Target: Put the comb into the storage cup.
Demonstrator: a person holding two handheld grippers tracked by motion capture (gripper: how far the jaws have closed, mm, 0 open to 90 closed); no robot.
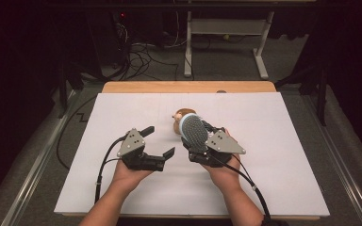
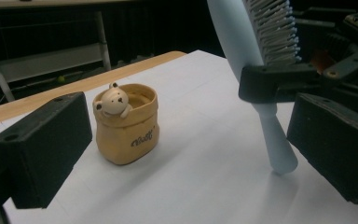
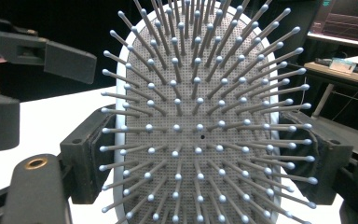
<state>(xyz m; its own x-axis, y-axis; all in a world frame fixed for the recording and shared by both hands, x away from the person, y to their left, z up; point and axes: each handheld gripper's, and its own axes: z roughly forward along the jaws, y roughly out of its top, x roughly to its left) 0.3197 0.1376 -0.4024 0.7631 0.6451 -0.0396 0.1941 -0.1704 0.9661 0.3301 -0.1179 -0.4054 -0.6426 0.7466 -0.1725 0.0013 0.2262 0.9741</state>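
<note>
My right gripper [image 1: 199, 147] is shut on a pale blue hairbrush [image 1: 194, 132] with grey bristles, clamped at the neck with the head tilted up. In the right gripper view the hairbrush bristles [image 3: 200, 116] face the camera between the two jaws. From the left gripper view the hairbrush [image 2: 242, 37] hangs with its handle tip just above the white sheet. A small yellow pot with a bear figure [image 2: 127, 123] stands upright behind it, just beyond the brush head in the high view [image 1: 179, 117]. My left gripper [image 1: 159, 141] is open with nothing between its fingers, to the left of the brush.
A white sheet [image 1: 273, 165] covers the wooden table, whose far edge [image 1: 188, 87] shows bare. Beyond it stand a desk frame [image 1: 259, 52] and floor cables [image 1: 141, 56]. A monitor [image 3: 349, 21] glows at the upper right of the right gripper view.
</note>
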